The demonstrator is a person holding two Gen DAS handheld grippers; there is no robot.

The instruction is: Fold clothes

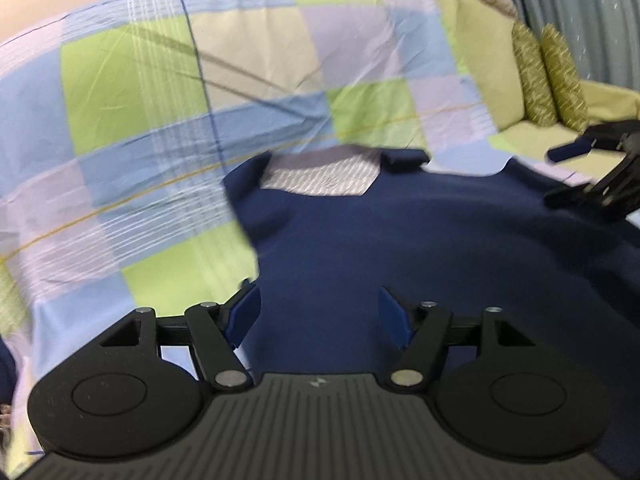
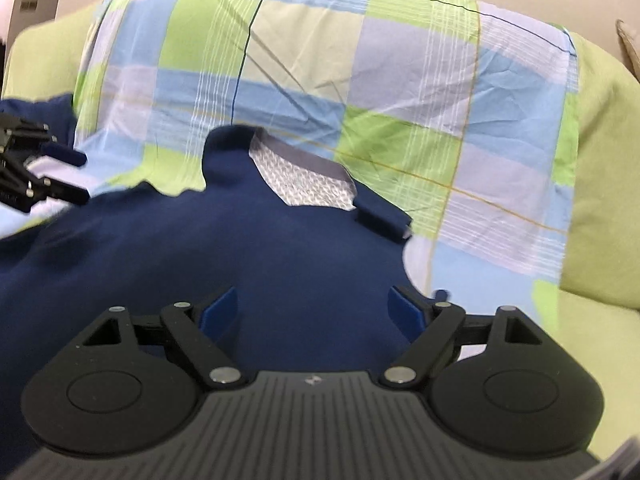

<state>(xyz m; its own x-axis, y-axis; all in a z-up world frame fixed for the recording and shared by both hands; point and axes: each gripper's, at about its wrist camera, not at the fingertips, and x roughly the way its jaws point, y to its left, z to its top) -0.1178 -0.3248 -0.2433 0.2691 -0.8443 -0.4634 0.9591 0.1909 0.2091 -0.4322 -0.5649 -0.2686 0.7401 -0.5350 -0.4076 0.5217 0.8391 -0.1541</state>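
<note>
A navy blue shirt (image 1: 400, 240) lies spread flat on a checked sheet (image 1: 160, 100), collar away from me, with a grey patterned inner neck panel (image 1: 320, 176). My left gripper (image 1: 320, 312) is open and empty, just above the shirt near its left edge. The right gripper (image 1: 568, 174) shows at the far right, open. In the right wrist view the shirt (image 2: 240, 248) fills the middle and its neck panel (image 2: 308, 184) sits ahead. My right gripper (image 2: 314, 308) is open and empty over the shirt's right side. The left gripper (image 2: 66, 176) shows at the far left, open.
The checked sheet (image 2: 400, 100) in blue, green and lilac covers a light green sofa (image 2: 600, 200). Two patterned green cushions (image 1: 548, 76) stand at the right end. A grey curtain (image 1: 580, 0) hangs behind them.
</note>
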